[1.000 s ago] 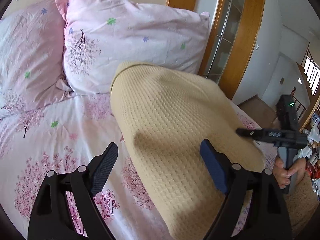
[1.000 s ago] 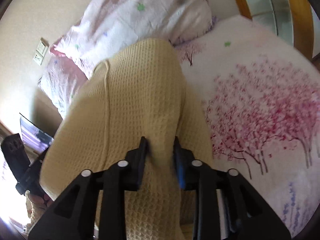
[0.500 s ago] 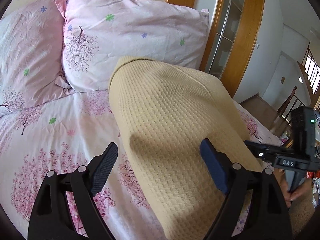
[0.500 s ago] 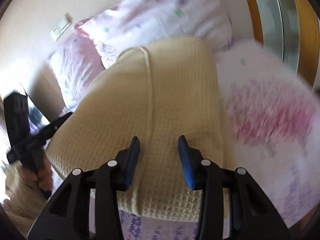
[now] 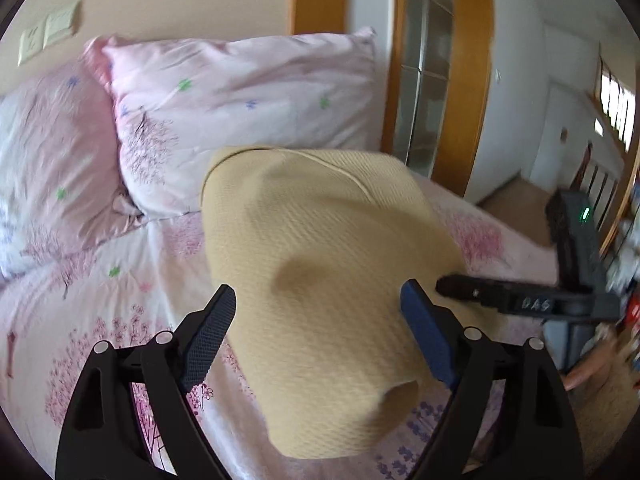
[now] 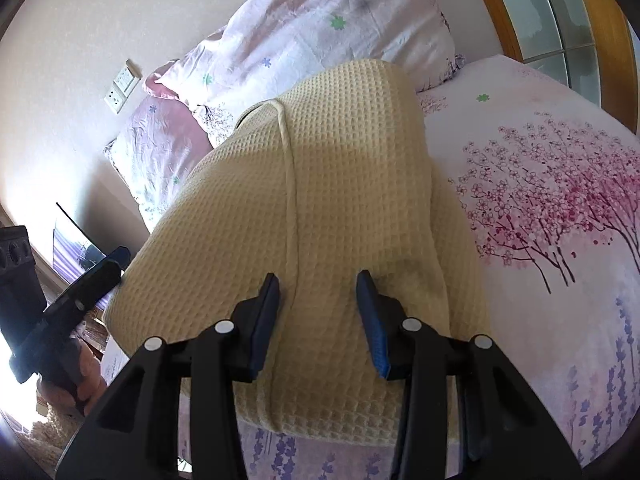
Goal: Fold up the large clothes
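Note:
A cream waffle-knit garment (image 5: 320, 280) lies folded into a long strip on the floral bedsheet (image 5: 100, 300), running from the pillows to the near edge. It also shows in the right wrist view (image 6: 332, 208), with a seam cord along its top. My left gripper (image 5: 316, 332) is open and empty, hovering over the garment's near end. My right gripper (image 6: 318, 312) is open and empty just above the garment's near end. The right gripper also shows in the left wrist view (image 5: 516, 300) at the garment's right side, and the left gripper in the right wrist view (image 6: 76, 284) at its left.
Two pink floral pillows (image 5: 240, 112) lean on the wall at the head of the bed. A wooden door frame with glass (image 5: 436, 80) stands beyond the bed's right side. Wall sockets (image 6: 122, 86) sit above the pillows.
My right gripper has opened and let go of the garment, which now lies on the bed. My left gripper stayed open and the view shifted slightly.

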The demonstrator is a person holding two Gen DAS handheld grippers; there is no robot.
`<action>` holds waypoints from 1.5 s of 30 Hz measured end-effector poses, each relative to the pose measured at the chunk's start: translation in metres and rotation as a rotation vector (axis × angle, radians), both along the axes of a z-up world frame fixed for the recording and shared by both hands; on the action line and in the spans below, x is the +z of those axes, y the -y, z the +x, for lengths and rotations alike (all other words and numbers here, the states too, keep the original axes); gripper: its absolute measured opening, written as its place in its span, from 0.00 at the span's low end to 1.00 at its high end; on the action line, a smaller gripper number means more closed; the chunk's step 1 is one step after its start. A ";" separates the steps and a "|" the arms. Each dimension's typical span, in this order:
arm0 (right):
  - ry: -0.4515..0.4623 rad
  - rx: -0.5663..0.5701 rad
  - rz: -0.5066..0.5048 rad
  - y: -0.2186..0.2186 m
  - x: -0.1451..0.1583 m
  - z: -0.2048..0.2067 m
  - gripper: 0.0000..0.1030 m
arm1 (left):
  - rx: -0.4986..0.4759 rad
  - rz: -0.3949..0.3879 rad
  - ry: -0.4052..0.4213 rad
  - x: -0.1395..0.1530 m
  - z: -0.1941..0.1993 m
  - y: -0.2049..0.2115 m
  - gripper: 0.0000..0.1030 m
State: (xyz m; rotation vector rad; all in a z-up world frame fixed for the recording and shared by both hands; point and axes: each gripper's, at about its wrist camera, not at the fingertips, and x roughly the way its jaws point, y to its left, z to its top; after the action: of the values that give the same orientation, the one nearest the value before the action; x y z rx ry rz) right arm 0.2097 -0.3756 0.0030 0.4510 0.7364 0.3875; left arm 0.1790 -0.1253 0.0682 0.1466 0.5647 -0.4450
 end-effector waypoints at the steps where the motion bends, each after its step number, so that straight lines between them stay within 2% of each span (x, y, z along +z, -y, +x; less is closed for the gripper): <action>1: 0.008 0.001 -0.020 -0.001 0.000 -0.003 0.40 | -0.008 0.017 0.004 -0.004 -0.001 0.005 0.83; 2: 0.015 0.001 -0.032 -0.002 0.001 -0.006 0.40 | -0.023 0.025 -0.021 -0.008 -0.001 0.009 0.83; 3: 0.021 -0.001 -0.046 -0.003 0.001 -0.008 0.40 | -0.031 0.041 -0.062 -0.017 0.001 0.016 0.88; 5: 0.035 -0.007 -0.086 -0.008 0.003 -0.014 0.40 | -0.011 0.132 0.001 -0.029 -0.006 0.029 0.93; 6: 0.041 -0.016 -0.106 -0.010 0.004 -0.017 0.40 | -0.001 0.145 0.024 -0.031 -0.009 0.031 0.93; 9: 0.065 -0.020 -0.136 -0.013 0.009 -0.029 0.43 | 0.009 0.103 -0.012 -0.027 -0.005 0.024 0.93; 13: 0.069 -0.025 -0.151 -0.012 0.005 -0.038 0.43 | 0.009 0.112 -0.009 -0.029 -0.007 0.024 0.93; 20: 0.108 -0.019 -0.055 -0.002 -0.013 -0.038 0.43 | 0.011 0.099 0.012 -0.032 -0.007 0.025 0.95; 23: 0.096 -0.018 -0.027 0.001 -0.010 -0.038 0.43 | 0.008 0.078 0.013 -0.030 -0.008 0.022 0.96; 26: 0.096 -0.013 -0.054 0.000 0.005 -0.041 0.55 | -0.017 -0.007 -0.018 -0.020 -0.015 0.008 0.96; 28: 0.116 -0.025 -0.071 -0.001 0.018 -0.046 0.82 | -0.017 -0.083 -0.037 -0.009 -0.020 -0.010 0.95; 31: 0.134 -0.045 -0.079 0.003 0.035 -0.049 0.86 | 0.032 -0.174 -0.042 0.007 -0.018 -0.045 0.96; 34: 0.098 -0.071 -0.049 0.016 0.048 -0.042 0.91 | 0.109 -0.233 -0.055 0.015 -0.006 -0.077 0.99; 38: 0.050 -0.094 -0.071 0.023 0.061 -0.026 0.98 | 0.188 -0.216 -0.093 0.013 0.015 -0.100 0.99; 40: 0.009 -0.085 -0.081 0.025 0.066 -0.016 0.98 | 0.195 -0.207 -0.138 0.009 0.027 -0.104 0.99; 42: -0.061 -0.076 -0.101 0.025 0.066 -0.002 0.98 | 0.180 -0.206 -0.184 0.004 0.037 -0.104 0.99; 43: -0.128 -0.074 -0.126 0.026 0.065 0.010 0.98 | 0.176 -0.207 -0.204 0.002 0.041 -0.103 0.99; 45: -0.183 -0.071 -0.148 0.027 0.060 0.022 0.98 | 0.150 -0.226 -0.259 -0.003 0.051 -0.100 0.99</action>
State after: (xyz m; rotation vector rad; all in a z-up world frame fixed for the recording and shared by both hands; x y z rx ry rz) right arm 0.2316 -0.4022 0.0634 0.3745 0.9171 0.2250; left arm 0.2301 -0.0251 0.0649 -0.1714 0.7689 -0.3812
